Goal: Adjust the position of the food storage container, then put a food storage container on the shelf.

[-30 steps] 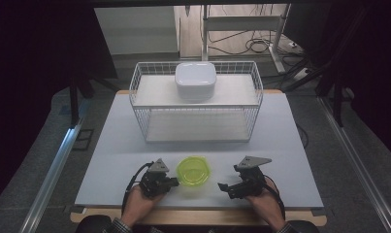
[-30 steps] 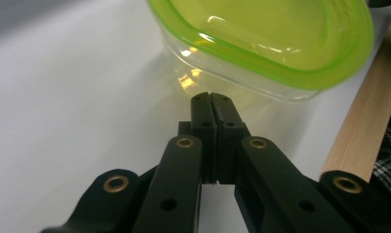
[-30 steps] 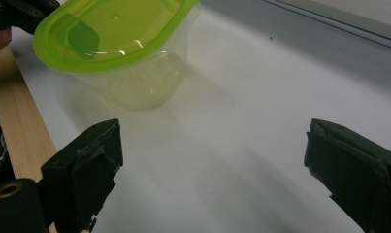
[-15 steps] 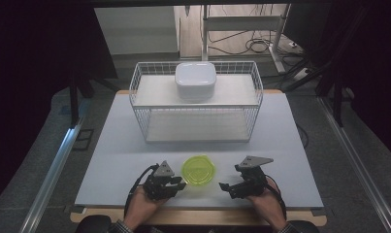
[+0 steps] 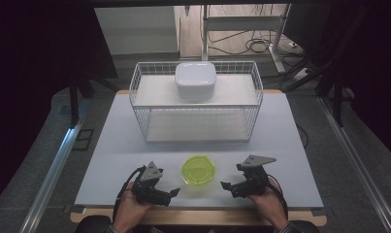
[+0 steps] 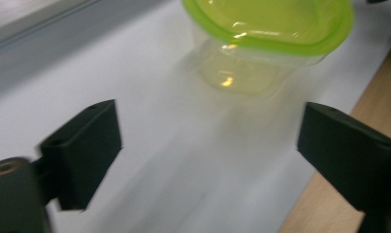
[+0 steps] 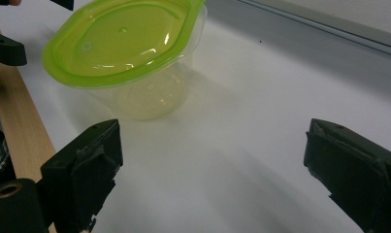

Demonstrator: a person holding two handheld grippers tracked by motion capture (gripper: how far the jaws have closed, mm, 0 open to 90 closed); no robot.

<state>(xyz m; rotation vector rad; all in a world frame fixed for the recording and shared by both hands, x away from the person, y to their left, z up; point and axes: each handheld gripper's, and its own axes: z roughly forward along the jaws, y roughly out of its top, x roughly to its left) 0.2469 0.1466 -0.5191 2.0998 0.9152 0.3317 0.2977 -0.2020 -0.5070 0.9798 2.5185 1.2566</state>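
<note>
Left gripper (image 5: 173,192) jaws have just been opening, nothing between them; right gripper (image 5: 225,185) jaws apart. Container (image 5: 199,170): probably light, thin, slippery; grip beneath lid rim.

Lighting's uneven in the high view: the tabletop (image 5: 135,160) is lit softly from above, while everything around it drops into near-black, especially the far left and right. That frame is a bit soft and low-res too. The wire basket (image 5: 198,104) throws only a faint shadow on the tabletop under it. In the left gripper view there's heavy motion smear, so the green-lidded container (image 6: 270,34) and the left claw (image 6: 207,145) both look streaky. The right gripper view is sharper, with small white glints on the container's lid and a pale shadow beside it.
</note>
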